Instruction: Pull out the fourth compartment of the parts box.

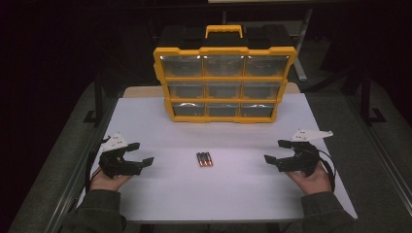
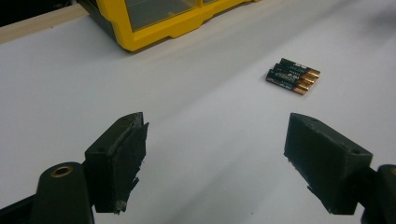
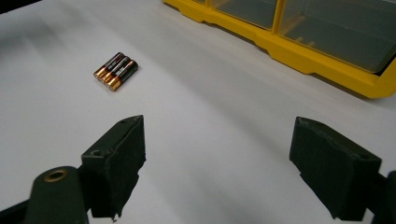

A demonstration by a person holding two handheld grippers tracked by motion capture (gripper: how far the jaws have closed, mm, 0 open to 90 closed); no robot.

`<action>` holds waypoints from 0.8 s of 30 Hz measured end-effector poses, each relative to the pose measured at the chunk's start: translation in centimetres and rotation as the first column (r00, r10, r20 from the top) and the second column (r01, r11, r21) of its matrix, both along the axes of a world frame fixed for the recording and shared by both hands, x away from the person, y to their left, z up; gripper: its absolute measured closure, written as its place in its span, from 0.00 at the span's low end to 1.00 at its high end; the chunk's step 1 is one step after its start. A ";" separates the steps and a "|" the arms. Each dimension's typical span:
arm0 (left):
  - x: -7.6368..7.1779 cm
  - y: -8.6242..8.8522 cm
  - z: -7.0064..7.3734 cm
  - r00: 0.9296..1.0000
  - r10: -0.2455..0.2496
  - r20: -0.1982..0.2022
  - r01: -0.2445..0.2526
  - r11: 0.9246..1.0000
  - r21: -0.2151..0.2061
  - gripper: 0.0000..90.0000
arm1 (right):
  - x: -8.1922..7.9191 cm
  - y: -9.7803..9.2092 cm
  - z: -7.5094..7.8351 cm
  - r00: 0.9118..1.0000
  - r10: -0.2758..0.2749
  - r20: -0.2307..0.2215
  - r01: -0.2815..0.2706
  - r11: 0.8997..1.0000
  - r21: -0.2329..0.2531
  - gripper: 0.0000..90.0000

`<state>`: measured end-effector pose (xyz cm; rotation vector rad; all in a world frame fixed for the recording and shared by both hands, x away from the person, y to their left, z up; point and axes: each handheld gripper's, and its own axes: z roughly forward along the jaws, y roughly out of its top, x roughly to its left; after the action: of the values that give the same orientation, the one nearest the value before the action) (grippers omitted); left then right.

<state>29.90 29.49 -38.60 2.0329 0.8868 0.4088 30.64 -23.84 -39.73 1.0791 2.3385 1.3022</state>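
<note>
A: What is standing at the far side of the white table point(image 1: 145, 194)?
B: A yellow drawer organizer point(image 1: 224, 73), upright, nine clear drawers.

A: The tongs?
B: Left gripper point(image 1: 141, 153) and right gripper point(image 1: 275, 151) are resting near, well apart, jaws gaping, empty.

A: Smallest item?
B: Three batteries point(image 1: 204, 159) are lying side by side, touching, centred between the grippers.

Open tool point(image 3: 217, 163), batteries point(image 3: 116, 71), yellow organiser point(image 3: 327, 51)
</note>
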 end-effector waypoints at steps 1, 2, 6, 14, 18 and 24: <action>-0.1 0.0 0.0 1.000 -0.003 0.005 0.003 1.000 0.008 0.22 | 0.1 -0.1 0.0 1.000 0.001 -0.004 -0.001 1.000 0.002 0.19; 0.0 0.0 0.0 1.000 -0.011 0.014 0.010 1.000 0.015 0.22 | 0.1 -0.1 0.0 1.000 0.001 -0.004 -0.001 1.000 0.002 0.19; -0.3 -0.1 -0.1 1.000 -0.015 0.005 0.015 1.000 0.015 0.25 | 0.2 -0.1 -0.1 1.000 -0.002 -0.010 0.002 1.000 0.006 0.19; -0.2 -0.2 -0.1 1.000 -0.018 0.001 0.018 1.000 0.020 0.25 | 0.3 0.0 -0.1 1.000 0.006 -0.008 -0.006 1.000 -0.002 0.19; -0.1 -0.2 0.0 1.000 -0.023 0.003 0.023 1.000 0.013 0.25 | 0.3 0.0 -0.1 1.000 0.001 -0.014 -0.001 1.000 -0.006 0.19; 0.0 -0.5 -0.3 1.000 -0.030 -0.006 0.030 0.999 0.016 0.25 | 0.2 0.1 -0.1 1.000 0.000 -0.013 0.000 1.000 -0.013 0.19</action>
<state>29.88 29.02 -38.90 2.0606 0.8581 0.3956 30.80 -23.79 -39.85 1.0871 2.3533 1.2818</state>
